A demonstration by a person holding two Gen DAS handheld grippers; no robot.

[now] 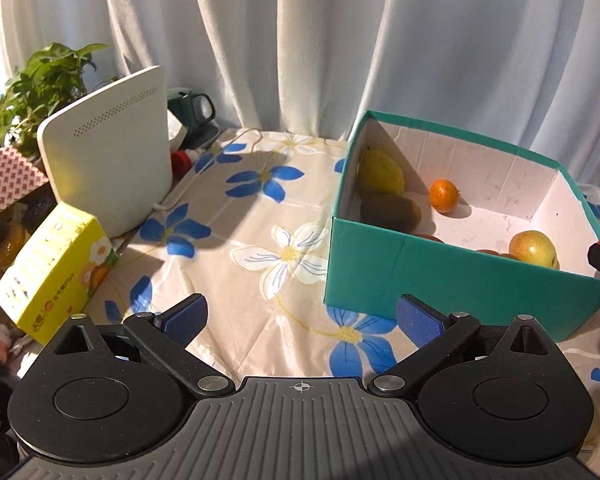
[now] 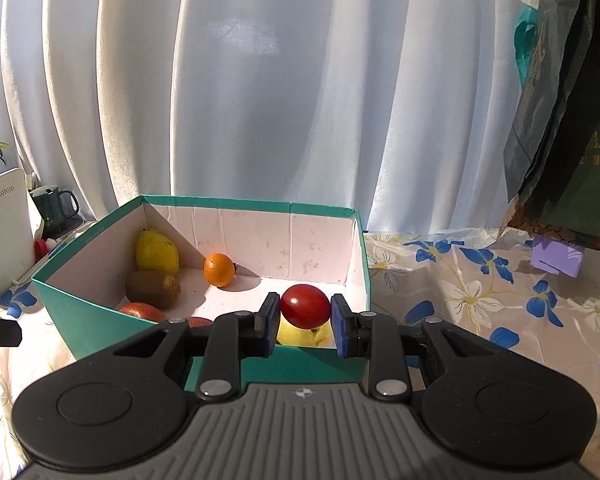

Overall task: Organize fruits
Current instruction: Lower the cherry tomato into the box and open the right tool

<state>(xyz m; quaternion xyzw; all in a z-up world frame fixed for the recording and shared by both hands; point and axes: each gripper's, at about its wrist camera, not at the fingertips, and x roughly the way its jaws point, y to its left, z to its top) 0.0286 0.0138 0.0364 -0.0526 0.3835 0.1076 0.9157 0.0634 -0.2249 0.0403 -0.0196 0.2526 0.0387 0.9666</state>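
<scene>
A teal box [image 1: 440, 276] [image 2: 80, 304] with a white inside stands on the flowered cloth. In it lie a yellow mango [image 1: 380, 172] [image 2: 157, 254], a brown kiwi [image 1: 390, 210] [image 2: 153, 289], a small orange [image 1: 444, 195] [image 2: 219, 269], a yellow apple [image 1: 534, 248] [image 2: 300, 336] and reddish fruits [image 2: 142, 311] by the near wall. My right gripper [image 2: 305, 320] is shut on a red tomato [image 2: 305, 306] above the box's near edge. My left gripper [image 1: 302, 316] is open and empty over the cloth, left of the box.
A white router-like device [image 1: 108, 160], a yellow carton [image 1: 56, 272], a plant [image 1: 40, 88] and a dark green mug [image 1: 190, 108] stand at the left. A dark bag [image 2: 564, 120] hangs at the right above a purple block [image 2: 556, 258]. White curtains hang behind.
</scene>
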